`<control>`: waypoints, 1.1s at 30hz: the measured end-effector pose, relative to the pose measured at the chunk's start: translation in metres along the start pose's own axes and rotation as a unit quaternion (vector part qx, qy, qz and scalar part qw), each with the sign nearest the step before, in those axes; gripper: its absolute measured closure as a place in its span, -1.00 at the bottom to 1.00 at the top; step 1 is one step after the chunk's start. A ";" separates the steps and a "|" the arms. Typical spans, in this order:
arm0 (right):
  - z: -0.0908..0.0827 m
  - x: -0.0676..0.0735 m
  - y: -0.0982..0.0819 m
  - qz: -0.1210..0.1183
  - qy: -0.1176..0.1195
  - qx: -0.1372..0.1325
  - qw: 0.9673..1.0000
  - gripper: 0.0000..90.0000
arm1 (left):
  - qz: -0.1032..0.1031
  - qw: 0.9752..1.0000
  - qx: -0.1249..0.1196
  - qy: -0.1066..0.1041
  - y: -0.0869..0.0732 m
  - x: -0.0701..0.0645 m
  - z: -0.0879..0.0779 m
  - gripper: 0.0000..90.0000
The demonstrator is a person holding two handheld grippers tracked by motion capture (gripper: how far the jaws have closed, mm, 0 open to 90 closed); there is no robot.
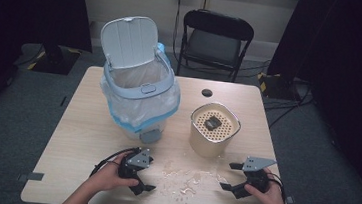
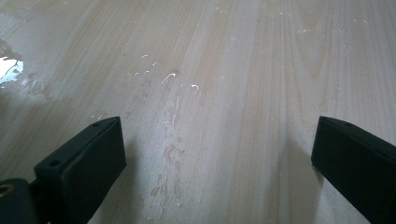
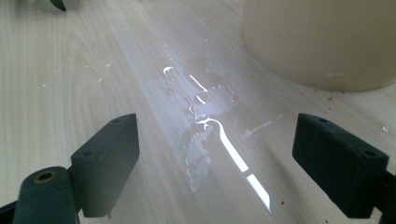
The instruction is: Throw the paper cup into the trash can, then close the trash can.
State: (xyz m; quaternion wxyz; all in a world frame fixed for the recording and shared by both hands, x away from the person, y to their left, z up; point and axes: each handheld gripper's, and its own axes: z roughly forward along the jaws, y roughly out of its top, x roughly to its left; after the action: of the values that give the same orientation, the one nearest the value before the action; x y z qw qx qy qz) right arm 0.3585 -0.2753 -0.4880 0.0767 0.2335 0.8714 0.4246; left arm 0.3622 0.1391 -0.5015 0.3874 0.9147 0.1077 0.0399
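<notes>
Both pairs of tongs rest low over the near edge of the tabletop (image 1: 82, 117), each held in one hand, and both stand apart with nothing between their jaws. The left tongs (image 1: 143, 186) have bare wood under them in their own view, flecked with small wet streaks. The right tongs (image 1: 231, 176) point toward a spill of water (image 1: 186, 180) that lies on the wood between the two pairs of tongs; in the right gripper view the wet patch (image 3: 205, 126) glints just ahead of the jaws.

Just beyond the right tongs, close to them, stands a cream-coloured bin (image 1: 214, 129), upright and open at the top. A perforated insert sits inside near its rim, and a small dark block lies on that insert. Its lower wall (image 3: 322, 42) shows ahead and to the right in the right gripper view.

Beyond the left tongs, farther off, stands a pale blue pedal bin (image 1: 138, 103) with its lid (image 1: 129, 41) raised. A clear plastic liner hangs over its rim; what lies inside it cannot be made out.
</notes>
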 end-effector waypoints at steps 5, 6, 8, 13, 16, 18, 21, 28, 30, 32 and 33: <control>0.006 0.002 -0.007 -0.017 -0.014 0.015 1.000 -0.68 | 0.000 1.000 -0.001 0.001 0.000 0.000 0.000 -0.95; 0.007 0.002 -0.008 -0.016 -0.014 0.015 1.000 -0.68 | -0.001 1.000 -0.003 0.001 0.000 0.000 0.000 -0.95; 0.007 0.002 -0.008 -0.024 -0.018 0.020 0.999 -0.68 | -0.005 1.000 -0.006 0.001 0.000 -0.001 0.001 -0.95; 0.007 0.003 -0.009 -0.032 -0.023 0.031 0.999 -0.68 | -0.007 1.000 -0.005 0.002 0.000 -0.002 0.001 -0.96; 0.007 0.003 -0.009 -0.030 -0.018 0.033 0.999 -0.68 | -0.008 1.000 -0.005 0.006 0.000 -0.002 0.001 -0.96; 0.007 0.003 -0.009 -0.029 -0.018 0.033 0.999 -0.69 | -0.010 1.000 -0.001 0.006 -0.001 -0.002 0.000 -0.96; 0.007 0.003 -0.009 -0.029 -0.018 0.033 0.999 -0.69 | -0.013 1.000 0.006 0.012 0.000 -0.002 -0.003 -0.92; 0.007 0.003 -0.009 -0.029 -0.017 0.034 0.999 -0.69 | -0.057 0.998 0.010 0.033 -0.004 0.000 -0.022 -0.62; 0.007 0.003 -0.009 -0.029 -0.018 0.034 0.999 -0.69 | -0.060 0.998 0.013 0.034 -0.006 0.000 -0.029 -0.65; 0.007 0.003 -0.009 -0.029 -0.017 0.034 0.999 -0.70 | -0.058 0.997 0.013 0.039 -0.009 0.000 -0.037 -0.65; 0.007 0.003 -0.009 -0.030 -0.017 0.034 0.999 -0.70 | -0.062 0.997 0.014 0.040 -0.010 0.000 -0.042 -0.65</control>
State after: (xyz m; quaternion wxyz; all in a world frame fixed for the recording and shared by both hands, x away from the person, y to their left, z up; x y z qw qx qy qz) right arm 0.3551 -0.2737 -0.4996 0.0957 0.2172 0.8905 0.3881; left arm 0.3539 0.1751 -0.4791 0.3713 0.9095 0.1800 0.0506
